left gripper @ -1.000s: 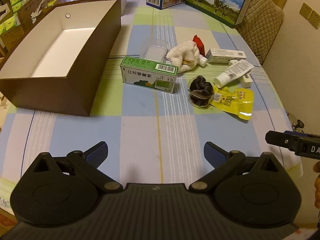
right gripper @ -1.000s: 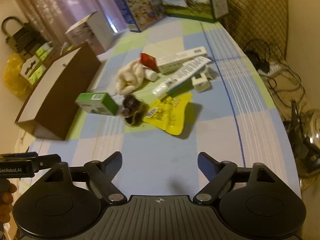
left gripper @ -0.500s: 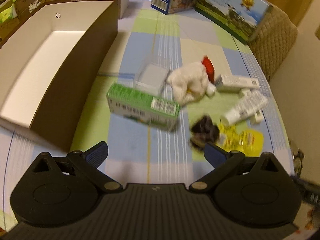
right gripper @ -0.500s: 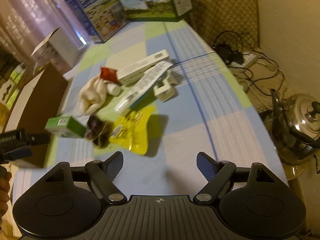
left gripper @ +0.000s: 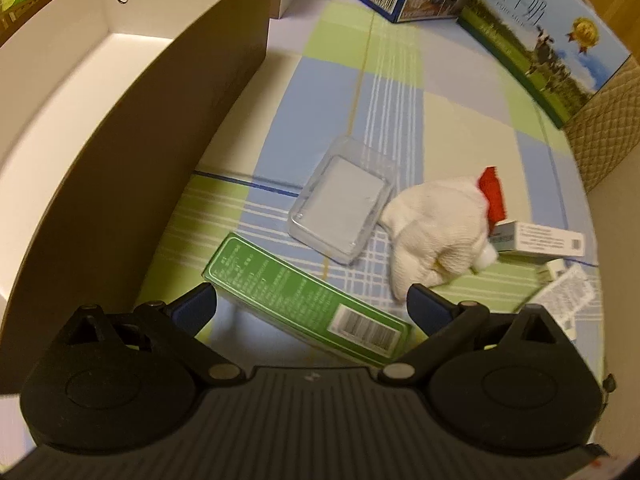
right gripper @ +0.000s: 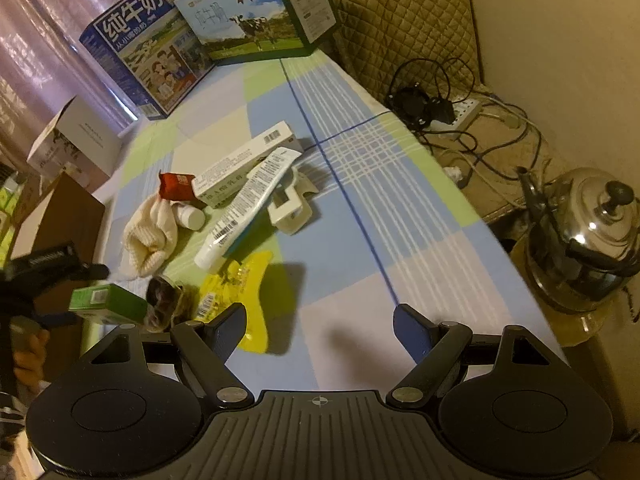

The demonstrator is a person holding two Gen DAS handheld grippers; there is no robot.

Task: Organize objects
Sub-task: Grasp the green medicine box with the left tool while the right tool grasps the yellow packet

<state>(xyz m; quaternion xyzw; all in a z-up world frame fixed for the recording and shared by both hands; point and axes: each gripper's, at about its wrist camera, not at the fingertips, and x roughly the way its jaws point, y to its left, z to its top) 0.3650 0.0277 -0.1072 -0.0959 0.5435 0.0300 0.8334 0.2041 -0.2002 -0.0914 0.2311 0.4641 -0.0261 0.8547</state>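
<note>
The green carton [left gripper: 308, 300] lies on the checked tablecloth [left gripper: 384, 80] just beside the empty brown storage box [left gripper: 132, 128]; nothing looks sorted yet. The left gripper [left gripper: 310, 304] straddles the carton, jaws spread, apparently untouching. The right gripper [right gripper: 320, 330] hangs spread and empty.

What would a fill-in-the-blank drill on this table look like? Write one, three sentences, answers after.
1. The box lying between the open fingers of the left gripper is ____ in colour.
2. The clear plastic case lies between that box and the ____ brown storage box.
3. The right gripper hovers open over the tablecloth, beside a ____ snack packet.

Answers: green; empty; yellow
</note>
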